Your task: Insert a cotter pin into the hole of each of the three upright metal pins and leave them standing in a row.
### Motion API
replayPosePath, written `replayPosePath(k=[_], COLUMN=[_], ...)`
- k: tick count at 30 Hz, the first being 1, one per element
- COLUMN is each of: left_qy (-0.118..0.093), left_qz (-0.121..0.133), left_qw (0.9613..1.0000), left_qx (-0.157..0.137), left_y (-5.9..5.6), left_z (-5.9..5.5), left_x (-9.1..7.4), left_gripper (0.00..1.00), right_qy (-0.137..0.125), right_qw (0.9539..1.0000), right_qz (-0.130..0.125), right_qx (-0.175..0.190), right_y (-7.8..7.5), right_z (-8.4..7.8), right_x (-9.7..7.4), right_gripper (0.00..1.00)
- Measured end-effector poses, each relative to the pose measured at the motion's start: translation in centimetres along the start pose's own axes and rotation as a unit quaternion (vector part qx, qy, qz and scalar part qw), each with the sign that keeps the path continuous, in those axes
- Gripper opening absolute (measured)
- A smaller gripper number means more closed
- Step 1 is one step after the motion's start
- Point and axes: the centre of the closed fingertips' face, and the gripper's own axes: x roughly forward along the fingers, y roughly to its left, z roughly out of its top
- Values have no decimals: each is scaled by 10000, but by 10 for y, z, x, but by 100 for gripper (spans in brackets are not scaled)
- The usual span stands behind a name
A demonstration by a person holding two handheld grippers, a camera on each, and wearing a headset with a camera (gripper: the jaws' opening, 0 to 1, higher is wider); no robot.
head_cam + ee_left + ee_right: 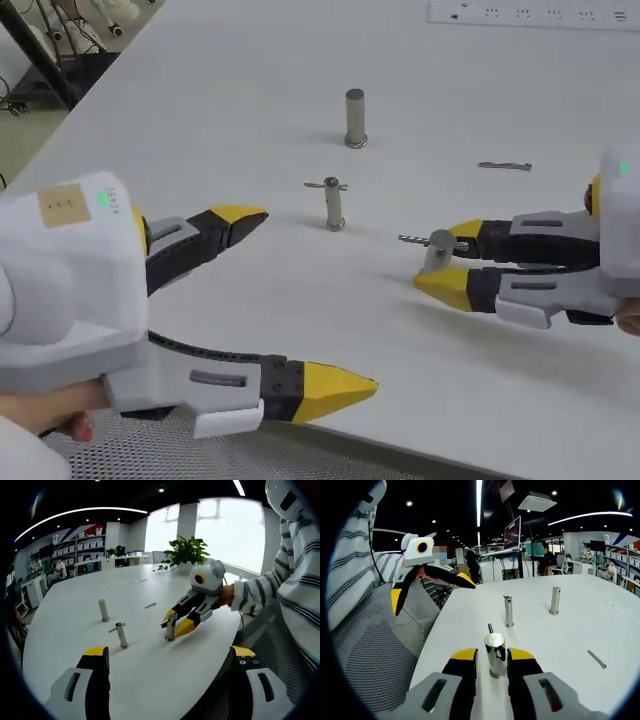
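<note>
Right gripper: the right gripper (450, 258) is clenched on the near metal pin (437, 252), which appears to stand base-down on the table (300, 60). A threaded cotter pin (413, 240) pokes out near its head.
Left gripper: the left gripper (315, 298) hangs over the table's near edge with its jaws spread wide, grasping nothing.
Middle metal pin: the middle metal pin (335, 208) stands upright between the other two and apart from both grippers. A crosswise cotter pin (326, 185) runs through its top.
Far metal pin: the far metal pin (355, 118) stands upright at the back, with no cotter pin visible in it.
Loose cotter pin: the loose cotter pin (505, 166) lies flat on the table, its long axis running side to side in the head view.
Deciding relation: the loose cotter pin lies to the right of the far metal pin and just beyond the right gripper's jaws. It is well apart from the left gripper, so the right gripper is nearer but occupied.
Judged progress: two of the three pins look fitted. The far one likely comes next, once the right gripper lets go.
Row: the near metal pin sits to the right of the line through the other two and may need nudging.
</note>
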Motion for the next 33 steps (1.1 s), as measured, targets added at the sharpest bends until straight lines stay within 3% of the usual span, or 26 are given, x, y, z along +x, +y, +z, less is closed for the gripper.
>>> replayPosePath(k=[3, 14, 16, 19, 33], left_qy=[-72, -35, -62, -227, 147], left_qz=[50, 141, 292, 396, 548], left_qw=[9999, 9999, 9996, 9986, 9984], left_qx=[-96, -11, -24, -275, -53], left_y=[2, 4, 10, 13, 19], left_z=[2, 7, 8, 10, 4], left_x=[-4, -8, -10, -13, -22], left_gripper=[97, 97, 97, 96, 96], right_qy=[-12, -108, -126, -123, -156], right_qw=[10000, 9999, 9998, 9998, 9993], right_qz=[-18, -85, -96, -103, -158], right_qx=[-24, -67, -73, -135, -308], right_y=[-1, -4, -5, -5, -11], right_z=[0, -3, -4, -4, -1], right_x=[1, 2, 2, 2, 2], right_gripper=[17, 13, 11, 10, 8])
